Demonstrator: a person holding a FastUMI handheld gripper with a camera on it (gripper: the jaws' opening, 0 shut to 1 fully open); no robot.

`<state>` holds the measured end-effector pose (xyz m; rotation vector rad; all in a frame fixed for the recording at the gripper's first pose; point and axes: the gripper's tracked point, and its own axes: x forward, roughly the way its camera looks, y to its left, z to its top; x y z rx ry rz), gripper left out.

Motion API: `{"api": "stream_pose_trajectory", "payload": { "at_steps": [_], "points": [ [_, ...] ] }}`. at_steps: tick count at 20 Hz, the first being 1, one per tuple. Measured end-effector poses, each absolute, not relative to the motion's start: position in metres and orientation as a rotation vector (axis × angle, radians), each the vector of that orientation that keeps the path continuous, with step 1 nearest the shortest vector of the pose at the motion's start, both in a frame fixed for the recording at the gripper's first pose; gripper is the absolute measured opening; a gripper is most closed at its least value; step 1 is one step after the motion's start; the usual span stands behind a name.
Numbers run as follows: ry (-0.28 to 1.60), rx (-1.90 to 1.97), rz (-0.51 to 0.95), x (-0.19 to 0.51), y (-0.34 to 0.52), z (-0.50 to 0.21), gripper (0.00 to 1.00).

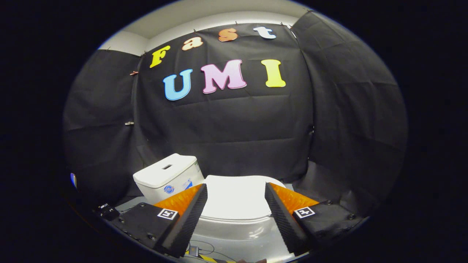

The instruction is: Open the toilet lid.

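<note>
So the tool [236,199] is sitting with its fingers spread wide and nothing held between them, aimed pretty much square at the toilet [237,226]. The lid [237,199] is down flat on the seat, and it's right there in the gap between the two fingers and just beyond their tips. The tank [166,179] sits off to the left behind the left finger, which looks a bit odd (could be the fisheye bending things, or the toilet is just angled in the booth, I can't tell which). Some cables [203,250] run along the floor in front of the bowl.

My read is this is the approach step, nothing has been lifted yet. How I'd go about it:

- Go for the front lip of the lid, the curved edge nearest the tool. That's as far from the hinge as you can get, so it should take the least effort.
- Come in low and get one finger under the lip, or narrow the fingers onto the lip from above and below. From here I can't see how much gap there is between lid and seat, so I'd ease in rather than jab.
- Make sure you catch only the lid and not the seat with it, the two edges look very close together.
- Once it's caught, swing up and back in an arc around the hinge instead of pulling straight up, otherwise the smooth plastic will probably slip off the fingers.
- Let it settle back gently so it doesn't slam.
</note>
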<state>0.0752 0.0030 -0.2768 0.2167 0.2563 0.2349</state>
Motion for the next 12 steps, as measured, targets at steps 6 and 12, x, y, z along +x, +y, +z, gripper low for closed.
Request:
{"api": "stream_pose_trajectory", "payload": {
  "at_steps": [6,12],
  "points": [
    [0.435,0.347,0.188,0.102,-0.042,-0.356,0.99],
    [0.58,0.53,0.143,0.124,-0.068,-0.425,0.99]
  ]
}}
